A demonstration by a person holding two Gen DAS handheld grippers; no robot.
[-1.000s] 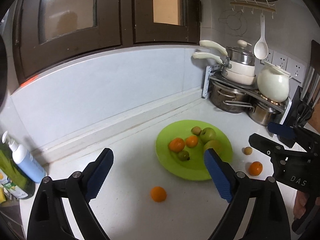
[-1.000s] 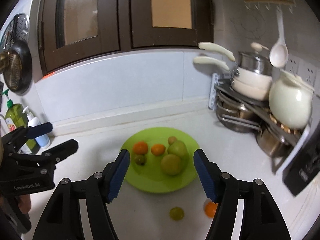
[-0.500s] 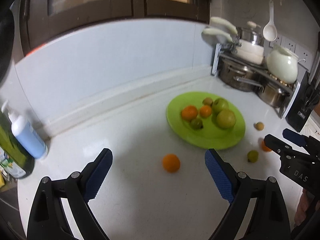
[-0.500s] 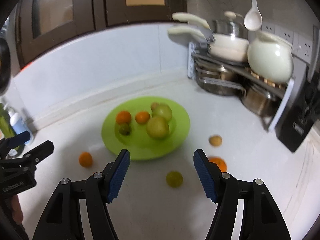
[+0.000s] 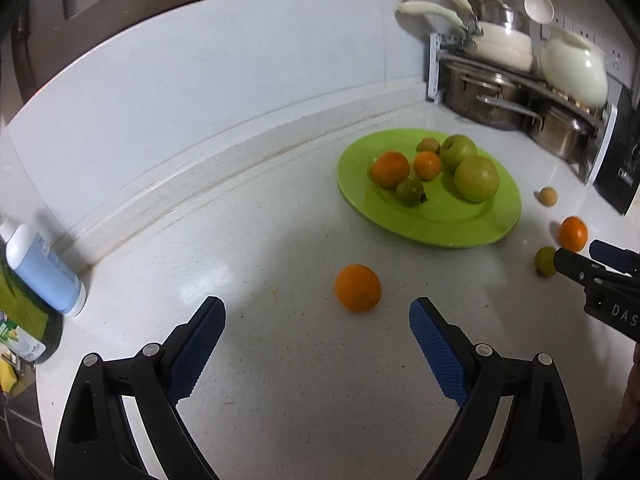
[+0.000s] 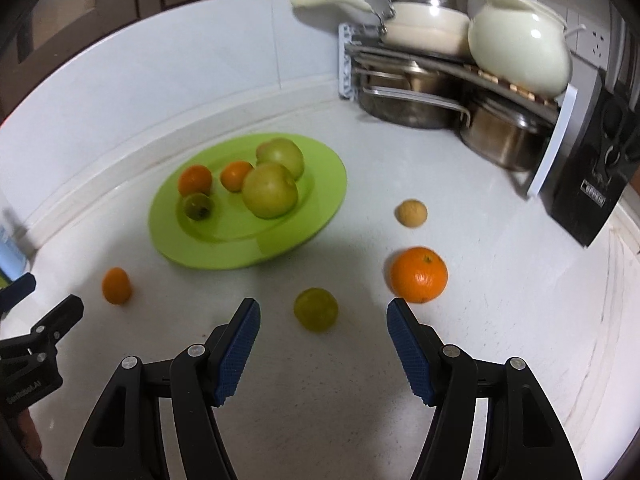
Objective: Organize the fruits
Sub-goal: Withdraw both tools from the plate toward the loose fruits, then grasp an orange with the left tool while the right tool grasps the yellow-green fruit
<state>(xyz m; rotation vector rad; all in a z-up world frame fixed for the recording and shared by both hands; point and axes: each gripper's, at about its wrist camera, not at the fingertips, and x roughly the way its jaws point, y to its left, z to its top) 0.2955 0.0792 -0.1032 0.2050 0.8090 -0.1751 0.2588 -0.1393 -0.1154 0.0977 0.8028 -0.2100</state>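
Note:
A green plate (image 5: pixel 460 228) (image 6: pixel 320 200) holds two green apples, two small oranges and other small fruit. My left gripper (image 5: pixel 318 320) is open and empty; a loose orange (image 5: pixel 358 288) (image 6: pixel 116 285) lies just beyond it, between its fingers. My right gripper (image 6: pixel 323 318) is open and empty, with a small green fruit (image 6: pixel 316 309) (image 5: pixel 545 261) between its fingertips. An orange (image 6: pixel 419 275) (image 5: pixel 573 233) lies just past the right finger. A small tan fruit (image 6: pixel 411 213) (image 5: pixel 547 196) sits farther back.
A rack of pots and pans (image 6: pixel 440 92) with a white teapot (image 6: pixel 520 48) stands at the back right. A black box (image 6: pixel 588 184) is right of it. A pump bottle (image 5: pixel 44 268) stands at the left by the wall.
Both grippers have tilted down and come lower and closer to the counter. The loose fruits now sit near the fingertips. Both stay open.

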